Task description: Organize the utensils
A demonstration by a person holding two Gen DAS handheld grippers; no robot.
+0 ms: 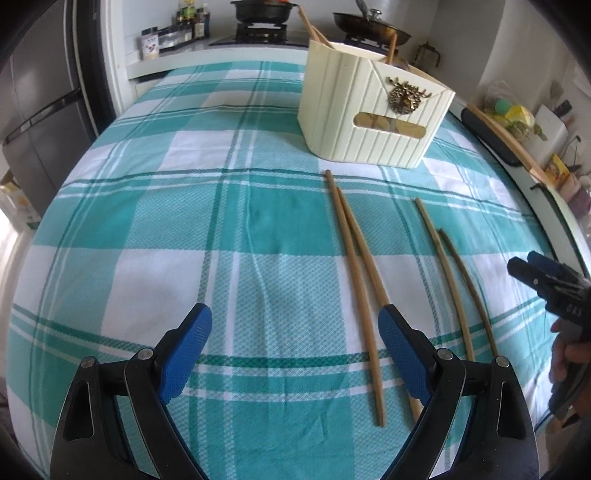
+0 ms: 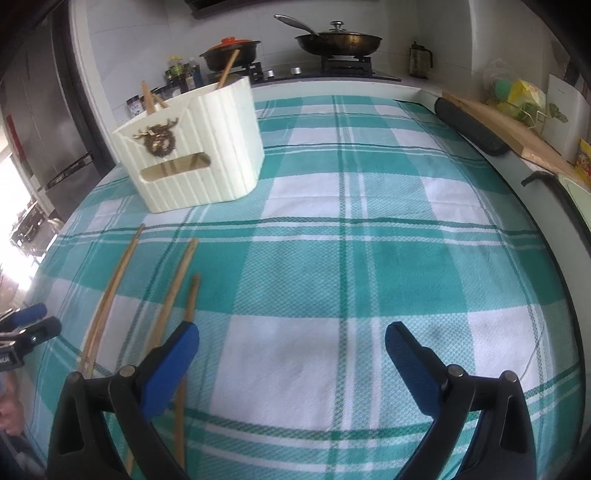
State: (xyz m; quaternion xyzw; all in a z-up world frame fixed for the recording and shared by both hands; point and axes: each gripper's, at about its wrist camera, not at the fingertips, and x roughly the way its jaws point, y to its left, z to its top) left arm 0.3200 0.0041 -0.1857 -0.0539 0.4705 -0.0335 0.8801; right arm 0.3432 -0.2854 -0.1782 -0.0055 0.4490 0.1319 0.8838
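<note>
Four chopsticks (image 1: 360,280) (two pairs) lie before the holder (image 1: 373,114).

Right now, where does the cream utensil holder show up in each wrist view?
Left wrist: the cream utensil holder stands upper right of centre, beyond the loose chopsticks.
Right wrist: it stands upper left, chopsticks below it.
Shared landmark: the lidded frying pan on the stove behind.
</note>
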